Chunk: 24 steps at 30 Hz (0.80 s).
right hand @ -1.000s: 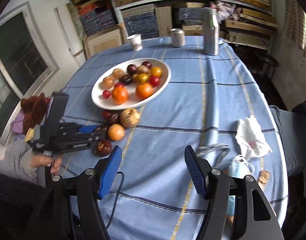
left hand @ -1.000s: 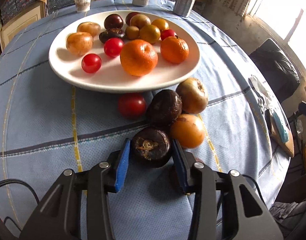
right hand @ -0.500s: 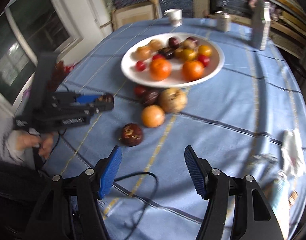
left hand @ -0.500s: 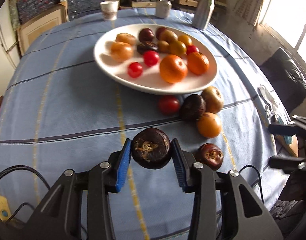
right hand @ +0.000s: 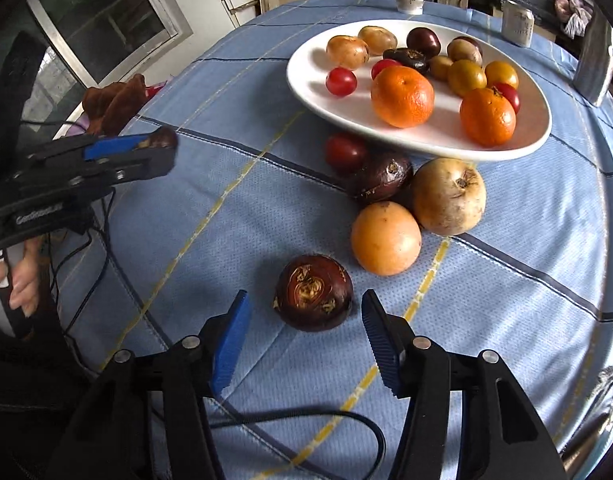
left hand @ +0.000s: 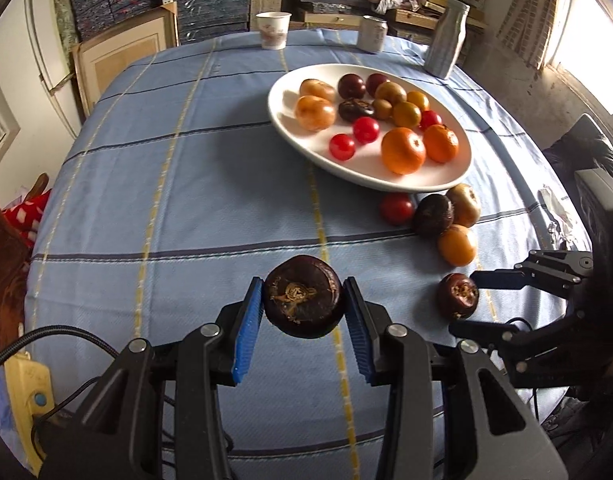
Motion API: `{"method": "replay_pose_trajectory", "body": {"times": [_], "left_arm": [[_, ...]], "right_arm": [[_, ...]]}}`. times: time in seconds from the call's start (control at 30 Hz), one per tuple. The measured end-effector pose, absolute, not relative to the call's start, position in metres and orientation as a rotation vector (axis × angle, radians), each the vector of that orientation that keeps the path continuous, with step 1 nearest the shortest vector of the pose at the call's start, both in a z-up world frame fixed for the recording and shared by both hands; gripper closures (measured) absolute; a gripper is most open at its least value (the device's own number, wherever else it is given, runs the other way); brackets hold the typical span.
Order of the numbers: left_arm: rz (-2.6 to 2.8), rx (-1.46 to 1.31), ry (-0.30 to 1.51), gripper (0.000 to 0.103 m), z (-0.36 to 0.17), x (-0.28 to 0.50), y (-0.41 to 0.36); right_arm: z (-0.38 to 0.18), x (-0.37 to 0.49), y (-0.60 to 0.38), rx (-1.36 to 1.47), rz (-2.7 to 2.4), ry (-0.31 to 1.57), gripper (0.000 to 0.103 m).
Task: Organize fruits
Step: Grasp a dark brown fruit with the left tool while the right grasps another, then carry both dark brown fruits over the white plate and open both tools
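Left gripper [left hand: 303,312] clamps a dark purple fruit [left hand: 303,296] btwn its blue pads, held clear above the blue-checked table [left hand: 178,208], well short of the white plate [left hand: 358,168] of fruit. Right gripper [right hand: 306,332], jaws closing, brackets a second dark fruit [right hand: 313,297] lying on the cloth; fruit sits btwn the pads w/ a gap each side, neither pad touching it yet. Just beyond it lie an orange fruit [right hand: 385,237], a tan apple-like fruit [right hand: 448,196], another dark fruit [right hand: 382,178] and a red tomato [right hand: 345,151], bunched against the plate's near rim. On the plate: two mandarins, cherry tomatoes, plums, small yellow and brown fruits. Paper cup [left hand: 273,30], can [left hand: 372,33] and metal bottle [left hand: 446,42] stand at the table's far edge.
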State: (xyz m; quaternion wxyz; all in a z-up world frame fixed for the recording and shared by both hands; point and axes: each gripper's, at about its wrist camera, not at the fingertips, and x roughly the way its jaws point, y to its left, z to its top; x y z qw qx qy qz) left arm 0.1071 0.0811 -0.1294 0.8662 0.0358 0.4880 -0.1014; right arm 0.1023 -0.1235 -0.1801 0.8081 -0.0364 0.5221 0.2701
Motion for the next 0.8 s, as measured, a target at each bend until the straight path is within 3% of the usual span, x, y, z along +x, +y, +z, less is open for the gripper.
{"method": "replay_pose_trajectory", "body": {"times": [0.63, 0.8], "left_arm": [[-0.150, 0.070, 1.043, 0.063, -0.134, 0.106, 0.103], [-0.139, 0.069, 1.040, 0.063, -0.134, 0.108, 0.106]], "right_arm": [[-0.185, 0.111, -0.097, -0.127, 0.556, 1.098, 0.045], [-0.186, 0.108, -0.094, -0.160, 0.534, 1.087, 0.054]]}}
